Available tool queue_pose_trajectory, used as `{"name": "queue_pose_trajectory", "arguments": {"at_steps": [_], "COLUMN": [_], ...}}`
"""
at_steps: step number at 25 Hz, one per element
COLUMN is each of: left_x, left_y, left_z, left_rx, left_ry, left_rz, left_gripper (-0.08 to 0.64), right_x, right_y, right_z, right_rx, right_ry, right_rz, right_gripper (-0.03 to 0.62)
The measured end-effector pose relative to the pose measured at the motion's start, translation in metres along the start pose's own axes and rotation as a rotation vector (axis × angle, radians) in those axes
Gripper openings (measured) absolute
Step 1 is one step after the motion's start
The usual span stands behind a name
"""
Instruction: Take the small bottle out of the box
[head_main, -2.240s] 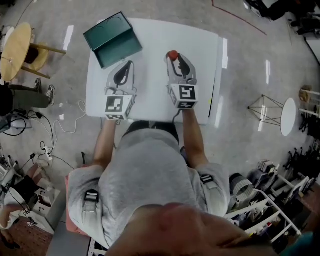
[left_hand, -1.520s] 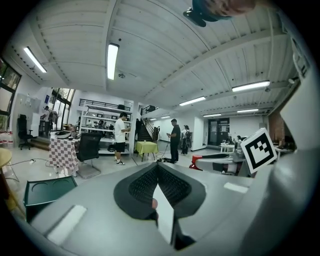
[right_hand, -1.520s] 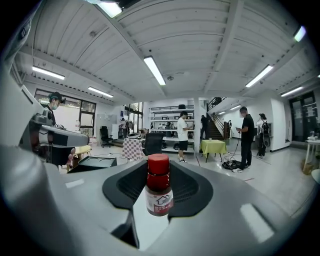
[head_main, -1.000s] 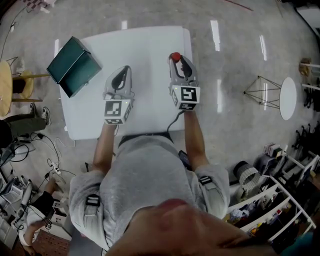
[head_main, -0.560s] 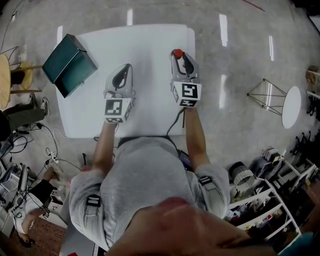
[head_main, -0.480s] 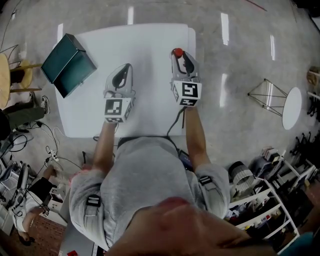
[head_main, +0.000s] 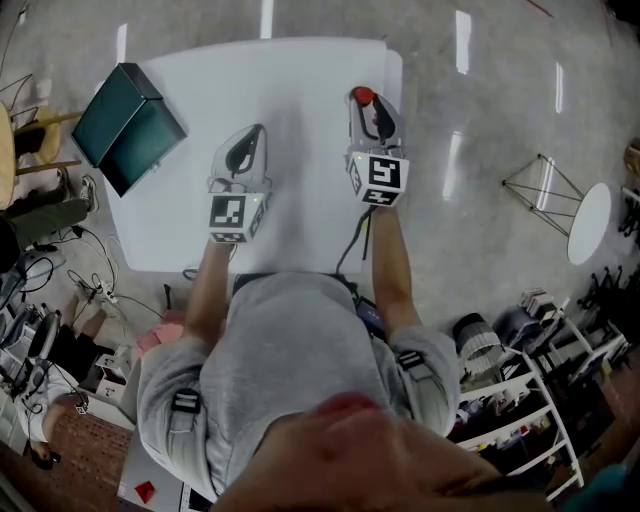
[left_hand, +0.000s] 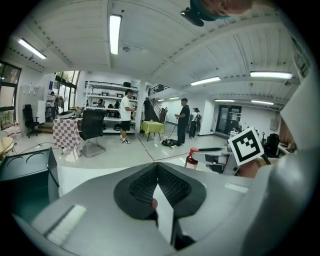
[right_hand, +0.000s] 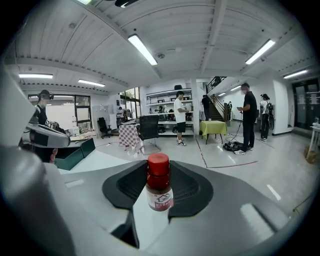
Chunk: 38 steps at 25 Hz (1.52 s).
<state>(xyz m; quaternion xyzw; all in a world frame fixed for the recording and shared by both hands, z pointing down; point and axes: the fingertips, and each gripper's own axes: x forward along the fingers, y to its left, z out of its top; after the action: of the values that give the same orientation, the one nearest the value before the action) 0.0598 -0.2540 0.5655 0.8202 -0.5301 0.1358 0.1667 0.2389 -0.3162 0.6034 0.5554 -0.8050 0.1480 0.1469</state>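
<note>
A small brown bottle (right_hand: 159, 187) with a red cap and a white label stands upright between the jaws of my right gripper (right_hand: 159, 176), which is shut on it. In the head view the bottle's red cap (head_main: 362, 96) shows at the tip of the right gripper (head_main: 366, 108), above the right part of the white table (head_main: 300, 70). The dark green box (head_main: 128, 128) lies open at the table's left corner. My left gripper (head_main: 247, 150) hovers over the table's middle with its jaws shut and nothing between them (left_hand: 157, 169).
The table's right edge (head_main: 398, 120) runs close beside the right gripper. Round the table the grey floor holds a chair (head_main: 30, 150), cables and shelving (head_main: 530, 380). Several people stand far off by shelves (left_hand: 125, 115).
Both grippers have drifted right across the table, away from the green box, and the right one now sits near the right edge. The bottle stays gripped throughout.
</note>
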Motion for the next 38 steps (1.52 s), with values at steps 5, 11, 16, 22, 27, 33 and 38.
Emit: {"name": "queue_pose_trajectory", "arguments": {"at_steps": [5,11,16,22,27,33,38], "left_x": [0.007,0.014,0.008,0.010,0.008,0.003,-0.003], "left_y": [0.008,0.006,0.005,0.002,0.000,0.003,0.004], "left_z": [-0.009,-0.013,-0.015,-0.015,-0.015,-0.011,-0.011], "left_rx": [-0.007,-0.001,0.001,-0.003,-0.001,-0.005,-0.010], "left_ry": [0.023,0.041,0.040,0.041,0.039,0.029,0.025], "left_rz": [-0.002,-0.010,-0.017,-0.025,-0.025,-0.017,-0.015], "left_gripper": [0.012,0.012,0.012,0.012,0.012,0.012,0.012], "right_x": [0.009,0.010,0.007,0.008,0.006,0.007,0.006], "right_y": [0.000,-0.012,-0.011,-0.011,-0.011,-0.009,-0.009], "right_z": [-0.006,-0.015,-0.023,-0.025,-0.027,-0.030,-0.034], "right_rx": [-0.007,-0.004,0.004,-0.006,-0.006,0.001,0.009], "right_ry": [0.010,0.034,0.056,0.062,0.074,0.087,0.094], "right_rz": [-0.007,-0.028,-0.040,-0.042,-0.046,-0.045,-0.045], "right_gripper": [0.137,0.138,0.140,0.143,0.144,0.148,0.165]}}
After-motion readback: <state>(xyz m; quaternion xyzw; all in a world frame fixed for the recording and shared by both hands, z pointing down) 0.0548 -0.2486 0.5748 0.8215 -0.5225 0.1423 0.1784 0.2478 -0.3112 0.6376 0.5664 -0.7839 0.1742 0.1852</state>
